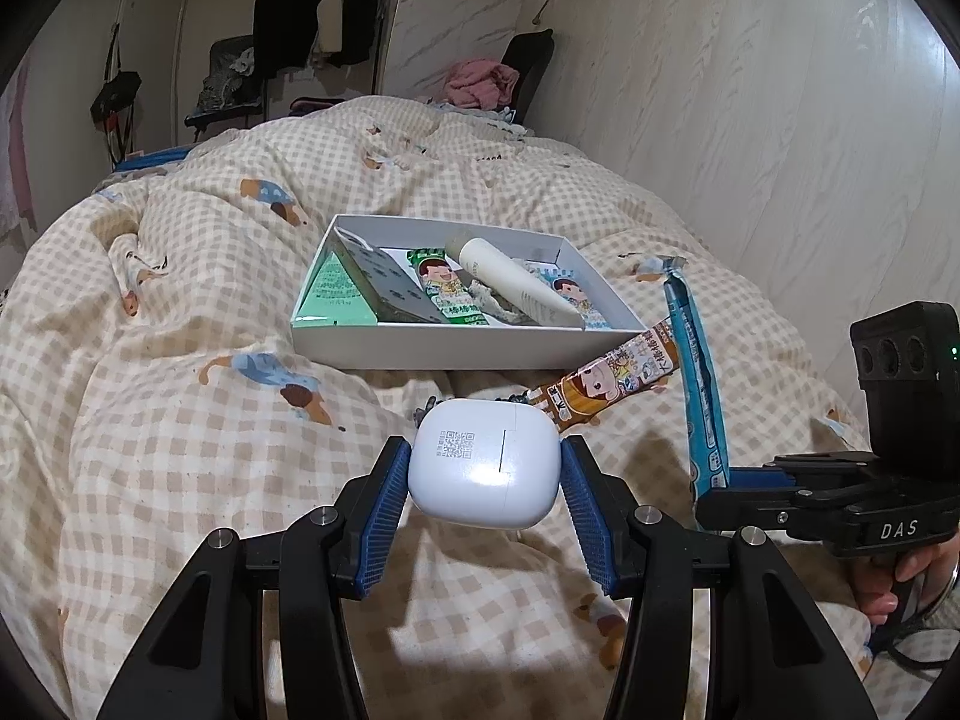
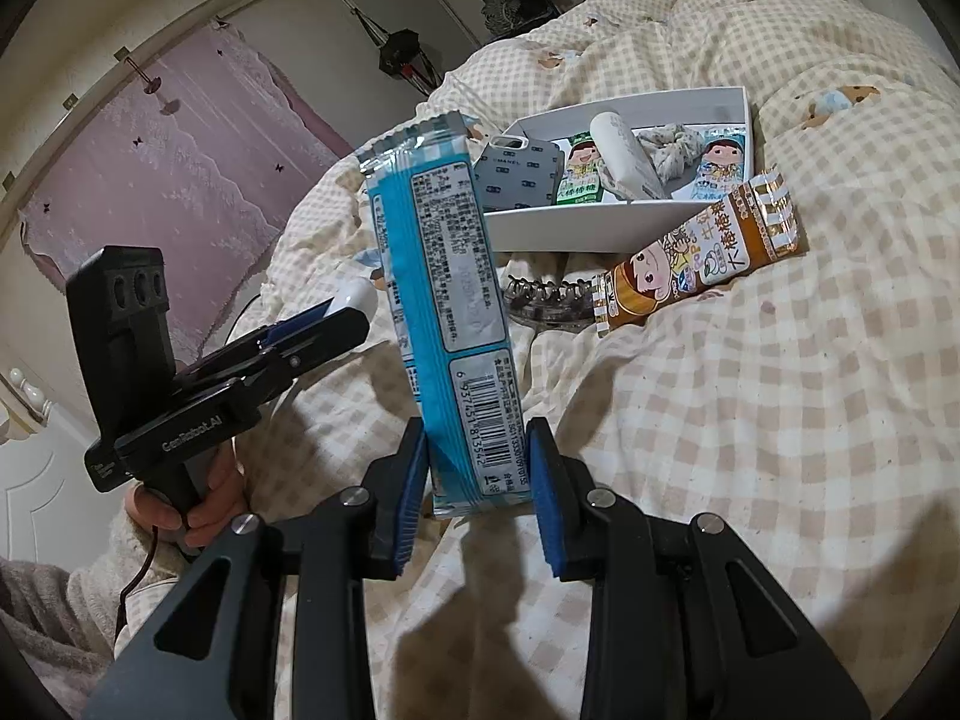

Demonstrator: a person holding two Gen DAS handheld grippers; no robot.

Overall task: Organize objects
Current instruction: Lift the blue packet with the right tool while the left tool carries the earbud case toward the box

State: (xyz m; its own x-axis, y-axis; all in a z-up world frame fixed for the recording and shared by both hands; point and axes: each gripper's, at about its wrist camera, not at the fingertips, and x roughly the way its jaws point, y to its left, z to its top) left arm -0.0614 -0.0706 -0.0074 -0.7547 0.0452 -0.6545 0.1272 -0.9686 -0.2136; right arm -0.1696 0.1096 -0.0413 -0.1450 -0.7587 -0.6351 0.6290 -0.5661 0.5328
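Observation:
My left gripper (image 1: 485,463) is shut on a white earbud case (image 1: 483,462) and holds it above the checked quilt, in front of the white box (image 1: 420,345). My right gripper (image 2: 477,468) is shut on the lower end of a blue snack packet (image 2: 435,276), which stands upright; it also shows in the left wrist view (image 1: 699,384). The box holds a green carton (image 1: 333,291), a grey phone case (image 1: 387,288), a cream tube (image 1: 510,282), a scrunchie and two snack packets. A brown snack packet (image 2: 696,258) and a dark hair claw (image 2: 543,300) lie on the quilt before the box.
The bed is covered by a rumpled beige checked quilt (image 1: 180,420). A pale panelled wall (image 1: 750,90) runs along the bed's right side. A clothes rack (image 1: 318,6) and chairs stand beyond the bed. A pink curtain (image 2: 180,168) hangs at the left in the right wrist view.

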